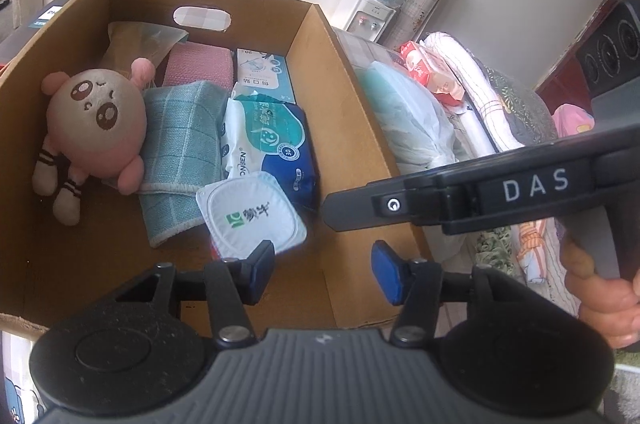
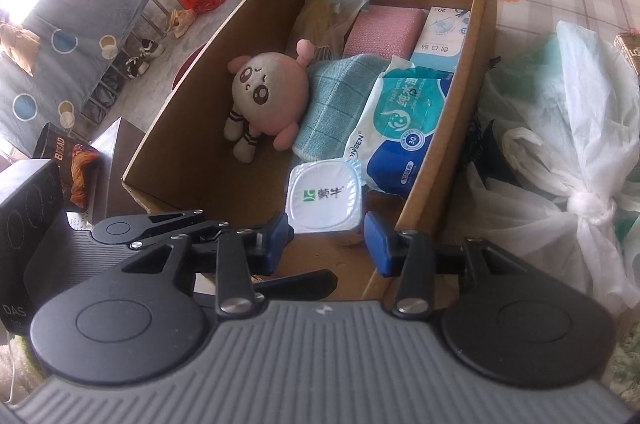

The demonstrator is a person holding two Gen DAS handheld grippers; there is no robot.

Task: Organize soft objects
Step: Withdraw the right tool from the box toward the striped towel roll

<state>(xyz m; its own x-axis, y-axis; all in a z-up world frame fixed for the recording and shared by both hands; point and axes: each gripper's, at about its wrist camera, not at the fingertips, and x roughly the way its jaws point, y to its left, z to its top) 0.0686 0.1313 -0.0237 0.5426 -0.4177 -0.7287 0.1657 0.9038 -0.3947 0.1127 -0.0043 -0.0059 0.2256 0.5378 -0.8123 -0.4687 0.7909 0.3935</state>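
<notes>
Both grippers hover over cardboard box point(image 1: 352, 96), jaws spread, nothing held: left gripper point(image 1: 324, 274), right gripper point(image 2: 328, 240). Inside: plush doll point(image 1: 94, 132) at left, touching teal cloth point(image 1: 176, 160); wipes pack point(image 1: 268, 144) partly under yogurt cup point(image 2: 326, 198). Cup's lower edge hidden behind the pads. Pink towel point(image 2: 384, 30) at back, half covered.

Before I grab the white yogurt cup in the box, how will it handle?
The yogurt cup has thin plastic walls and a foil lid, so it probably dents under a hard squeeze. It lies tilted against the wipes pack, so it may slip or tip.
</notes>
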